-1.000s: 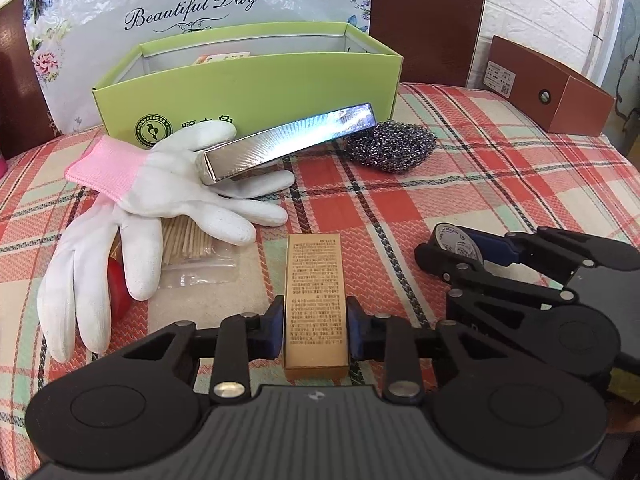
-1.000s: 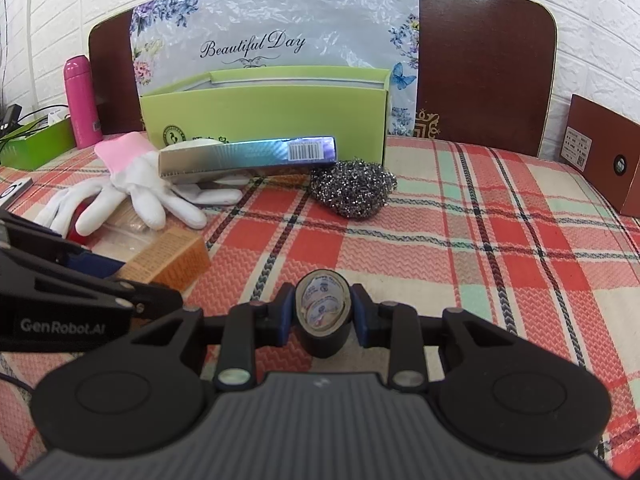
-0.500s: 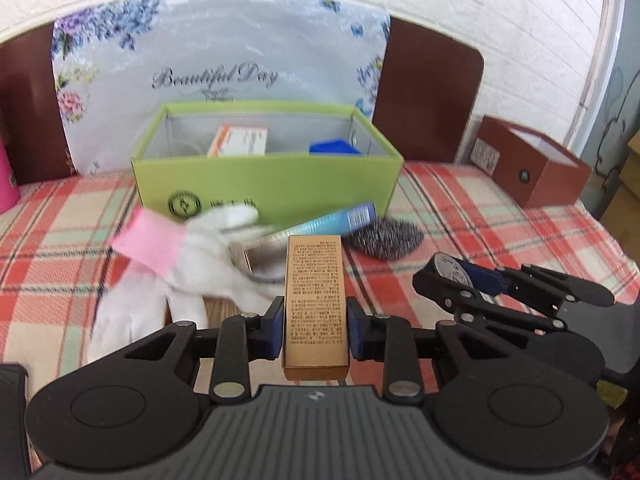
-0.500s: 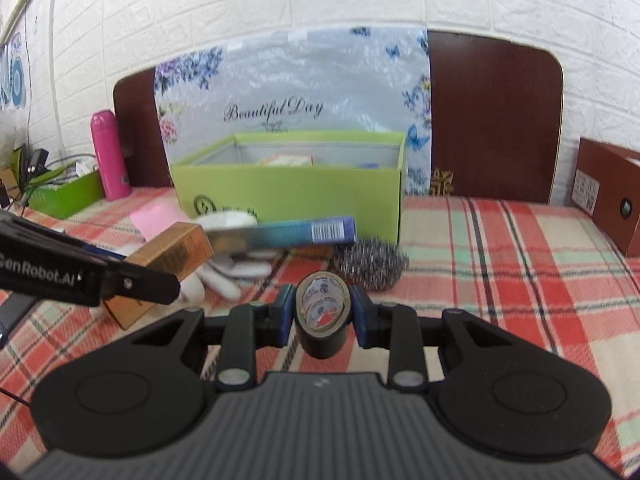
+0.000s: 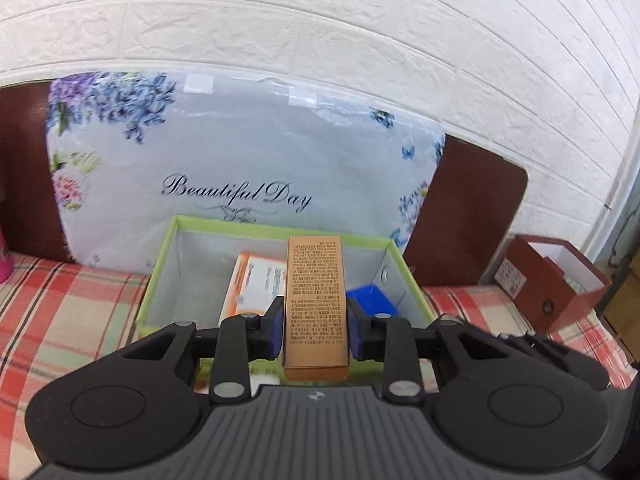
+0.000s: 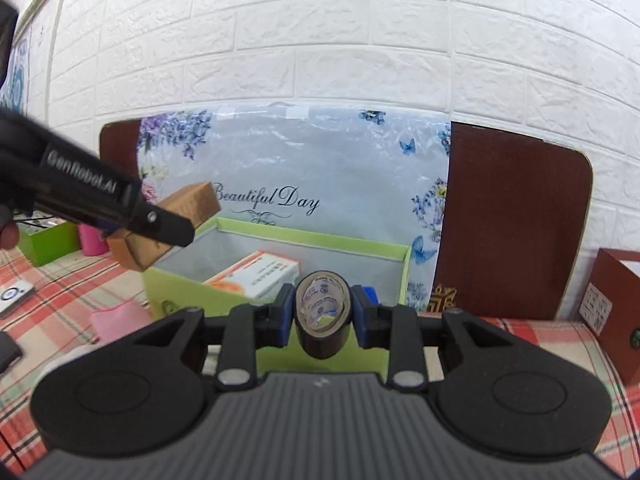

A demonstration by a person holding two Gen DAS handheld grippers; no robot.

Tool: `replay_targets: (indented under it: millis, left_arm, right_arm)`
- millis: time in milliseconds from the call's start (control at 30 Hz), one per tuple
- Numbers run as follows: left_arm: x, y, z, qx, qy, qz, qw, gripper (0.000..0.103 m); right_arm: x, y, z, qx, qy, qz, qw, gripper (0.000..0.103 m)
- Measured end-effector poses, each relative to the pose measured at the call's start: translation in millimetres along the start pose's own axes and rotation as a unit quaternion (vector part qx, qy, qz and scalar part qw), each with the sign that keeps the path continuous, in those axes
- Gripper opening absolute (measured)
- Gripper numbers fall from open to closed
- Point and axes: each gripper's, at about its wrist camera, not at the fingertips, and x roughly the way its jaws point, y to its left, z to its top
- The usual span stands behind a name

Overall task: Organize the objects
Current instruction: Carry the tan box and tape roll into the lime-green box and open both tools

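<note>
Gold carton (image 5: 315,300) pinched in left gripper (image 5: 315,326), tape roll (image 6: 323,312) in right gripper (image 6: 323,316).

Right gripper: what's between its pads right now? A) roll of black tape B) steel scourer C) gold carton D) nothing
A: the right gripper is shut on the tape roll, held in front of the green box; the gold carton sits in the left gripper.
</note>
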Motion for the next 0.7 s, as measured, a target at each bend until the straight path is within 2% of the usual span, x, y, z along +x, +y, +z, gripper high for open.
replay_targets:
  millis: [233, 300, 333, 367, 400, 467, 533, 600, 700]
  left_arm:
    - [55.5, 3.2, 19.5, -0.028, 0.019, -0.003, 0.9994, 0.032]
    - [67.4, 6.3, 18.1, -0.03, 0.009, -0.006, 0.9995, 0.032]
    - [71.3, 8.0, 15.3, -0.028, 0.0, -0.009, 0.9996, 0.036]
    - [75.2, 11.5, 12.2, -0.027, -0.001, -0.008, 0.9996, 0.06]
    - [76.2, 16.2, 8.1, -0.035, 0.003, -0.001, 0.9994, 0.074]
    - [69.2, 24.9, -1.2, -0.049, -0.008, -0.003, 0.9988, 0.074]
    - [57.7, 30.5, -8.5, -0.05, -0.008, -0.005, 0.9987, 0.075]
    - [45.4, 32.8, -15.6, -0.056, -0.006, -0.004, 0.9984, 0.076]
    - [26.8, 31.8, -29.7, -0.059, 0.0, -0.013, 0.9982, 0.077]
  right_arm:
    - [62.4, 4.6, 5.3, -0.022, 0.007, -0.013, 1.0, 0.029]
    - [75.6, 5.1, 6.3, -0.023, 0.005, -0.012, 1.0, 0.029]
    - [82.2, 6.6, 5.5, -0.027, 0.003, -0.009, 1.0, 0.03]
    - [89.0, 7.9, 3.3, -0.033, 0.006, -0.002, 0.999, 0.043]
    - [95.2, 9.6, 0.2, -0.041, 0.019, 0.004, 0.999, 0.063]
    - [94.2, 12.5, -11.1, -0.057, 0.026, -0.008, 0.998, 0.065]
    - [78.5, 10.1, -22.1, -0.061, -0.004, -0.024, 0.998, 0.068]
    - [60.0, 7.3, -29.2, -0.05, -0.022, -0.044, 0.998, 0.084]
    - [36.8, 1.2, -37.9, -0.017, -0.014, -0.052, 0.998, 0.086]
